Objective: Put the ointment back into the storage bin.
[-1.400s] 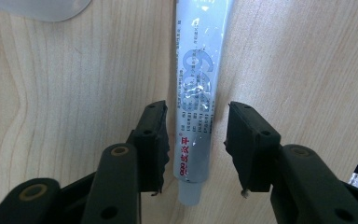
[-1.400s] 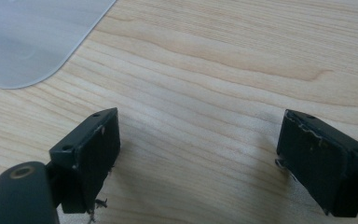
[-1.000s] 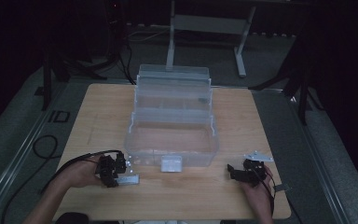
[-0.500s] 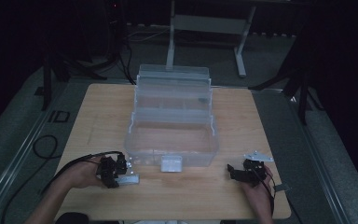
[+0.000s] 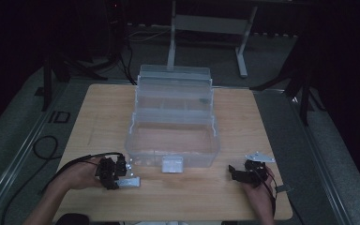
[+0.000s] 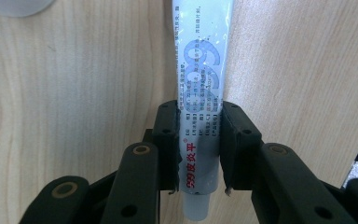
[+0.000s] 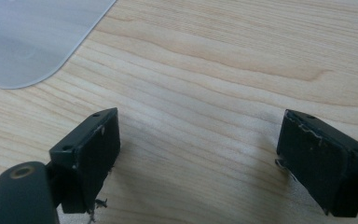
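On the table [image 5: 98,122], the left gripper [image 6: 199,135] has just closed on the tube [image 6: 203,70]; right gripper [image 7: 198,158] fingers apart.

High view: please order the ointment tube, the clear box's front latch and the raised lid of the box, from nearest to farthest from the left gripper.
1. Ointment tube: between the jaws of the left gripper, lying on the table.
2. Front latch: to the right of the gripper, on the near wall of the clear box.
3. Raised lid: at the far side of the box.

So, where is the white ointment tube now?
The ointment tube lies on the table at its near left, clamped in the left gripper, just left of the clear box.
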`<state>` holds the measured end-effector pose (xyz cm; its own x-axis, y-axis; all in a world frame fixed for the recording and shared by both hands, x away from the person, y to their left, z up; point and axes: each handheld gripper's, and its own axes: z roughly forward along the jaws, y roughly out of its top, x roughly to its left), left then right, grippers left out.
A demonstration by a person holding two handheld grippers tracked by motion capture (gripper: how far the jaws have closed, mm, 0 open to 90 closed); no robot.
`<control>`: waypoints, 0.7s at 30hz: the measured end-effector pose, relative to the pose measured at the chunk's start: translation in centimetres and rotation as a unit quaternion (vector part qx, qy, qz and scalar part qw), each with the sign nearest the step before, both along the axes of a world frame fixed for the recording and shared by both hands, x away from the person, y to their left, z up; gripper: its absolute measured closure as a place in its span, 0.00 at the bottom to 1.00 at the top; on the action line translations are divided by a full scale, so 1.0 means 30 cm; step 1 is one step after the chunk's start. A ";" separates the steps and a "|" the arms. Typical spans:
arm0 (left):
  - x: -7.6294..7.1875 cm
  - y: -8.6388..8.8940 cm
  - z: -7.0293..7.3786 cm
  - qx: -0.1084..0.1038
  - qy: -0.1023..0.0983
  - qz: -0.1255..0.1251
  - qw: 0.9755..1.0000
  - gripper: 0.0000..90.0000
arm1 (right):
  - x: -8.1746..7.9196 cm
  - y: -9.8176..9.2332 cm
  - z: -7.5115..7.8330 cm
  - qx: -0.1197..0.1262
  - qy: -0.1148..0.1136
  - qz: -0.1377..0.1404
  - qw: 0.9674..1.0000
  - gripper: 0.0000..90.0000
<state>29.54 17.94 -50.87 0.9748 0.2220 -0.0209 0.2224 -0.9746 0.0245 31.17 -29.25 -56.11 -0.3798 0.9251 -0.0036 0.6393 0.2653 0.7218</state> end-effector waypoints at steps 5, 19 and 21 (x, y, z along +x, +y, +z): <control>-0.005 0.003 0.032 -0.004 -0.007 -0.001 1.000 0.79 | 0.000 0.000 0.000 0.000 0.000 0.000 1.000 0.14; -0.007 0.017 0.096 -0.009 -0.020 -0.006 1.000 0.79 | 0.000 0.000 0.000 0.000 0.000 0.000 1.000 0.14; -0.007 0.020 0.103 -0.009 -0.022 -0.004 1.000 0.79 | 0.000 0.000 0.000 0.000 0.000 0.000 1.000 0.14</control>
